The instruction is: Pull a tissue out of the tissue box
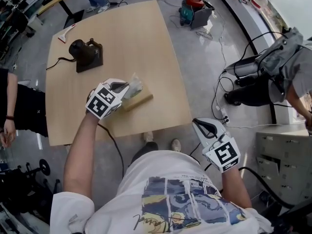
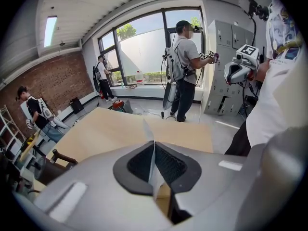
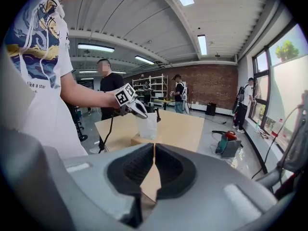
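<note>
A tan tissue box (image 1: 139, 101) lies near the front edge of the light wooden table (image 1: 146, 43). A white tissue (image 1: 134, 87) rises out of its top. My left gripper (image 1: 124, 87) hangs just above the box, shut on the tissue's upper end. In the left gripper view the thin white tissue (image 2: 150, 131) runs up between the closed pads of that gripper (image 2: 154, 150). The right gripper view shows the tissue (image 3: 148, 123) stretched above the box (image 3: 142, 140). My right gripper (image 1: 200, 125) is off the table's right front corner, over the floor, shut with nothing in it (image 3: 154, 153).
A black device on a dark board (image 1: 87, 52) stands at the table's far left, a white and red item (image 1: 66, 33) beyond it. A teal and red vacuum (image 1: 192, 9) and cables lie on the floor. People stand at left (image 1: 19, 106) and right (image 1: 287, 67); grey cabinets (image 1: 282, 165) are right.
</note>
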`<state>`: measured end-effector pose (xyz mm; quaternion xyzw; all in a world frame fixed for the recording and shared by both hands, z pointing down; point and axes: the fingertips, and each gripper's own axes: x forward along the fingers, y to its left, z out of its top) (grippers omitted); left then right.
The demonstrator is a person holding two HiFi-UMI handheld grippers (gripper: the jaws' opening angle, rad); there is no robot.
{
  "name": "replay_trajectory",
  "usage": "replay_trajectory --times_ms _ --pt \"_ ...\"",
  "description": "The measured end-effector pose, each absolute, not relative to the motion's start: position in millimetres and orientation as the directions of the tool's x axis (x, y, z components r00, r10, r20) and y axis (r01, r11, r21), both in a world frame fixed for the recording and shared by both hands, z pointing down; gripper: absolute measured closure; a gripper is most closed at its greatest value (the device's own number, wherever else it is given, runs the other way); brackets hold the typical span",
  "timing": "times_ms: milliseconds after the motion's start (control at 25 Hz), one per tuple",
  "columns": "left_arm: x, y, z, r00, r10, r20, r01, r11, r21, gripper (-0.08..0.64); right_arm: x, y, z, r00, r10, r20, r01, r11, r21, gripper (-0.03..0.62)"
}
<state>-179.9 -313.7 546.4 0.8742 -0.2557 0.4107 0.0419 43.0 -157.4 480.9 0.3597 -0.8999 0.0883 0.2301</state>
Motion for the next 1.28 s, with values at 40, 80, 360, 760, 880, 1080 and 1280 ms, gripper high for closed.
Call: replay_trajectory --times_ms 40,80,360,760,880,1080,1280 --pt "-180.6 -312.7 542.9 0.529 -0.419 0.738 -0.483 -0.864 -0.143 0.552 44.0 -156.9 481.6 -0.641 -0.607 0.470 -0.683 0.730 0.012 0.580" --pt "-181.4 -311.7 539.1 0.526 -0.425 0.737 -0.486 -0.861 -0.150 0.552 44.5 -156.2 481.9 -0.646 -0.606 0.465 -0.678 0.735 0.016 0.580" --pt "-177.0 -297.0 502.3 0.520 -0.476 0.709 -0.495 -0.845 -0.204 0.552 55.9 -150.1 481.8 -0.668 -0.586 0.460 -0.651 0.759 0.022 0.580" --pt "-165.2 -254.6 439.9 0.560 -0.520 0.646 -0.499 -0.833 -0.238 0.552 49.2 -153.1 476.2 -0.710 -0.543 0.448 -0.597 0.802 0.025 0.580" --pt "-159.3 -238.4 419.4 0.579 -0.538 0.613 -0.509 -0.826 -0.243 0.552 48.3 -155.6 473.1 -0.720 -0.534 0.444 -0.583 0.812 0.032 0.580" --pt "-147.6 -214.0 398.4 0.592 -0.560 0.579 -0.517 -0.816 -0.260 0.552 47.7 -160.8 474.4 -0.743 -0.502 0.442 -0.546 0.837 0.034 0.580" --pt "-130.6 -176.2 392.6 0.589 -0.578 0.564 -0.529 -0.804 -0.272 0.552 48.5 -153.2 478.2 -0.773 -0.457 0.439 -0.490 0.871 0.044 0.580"
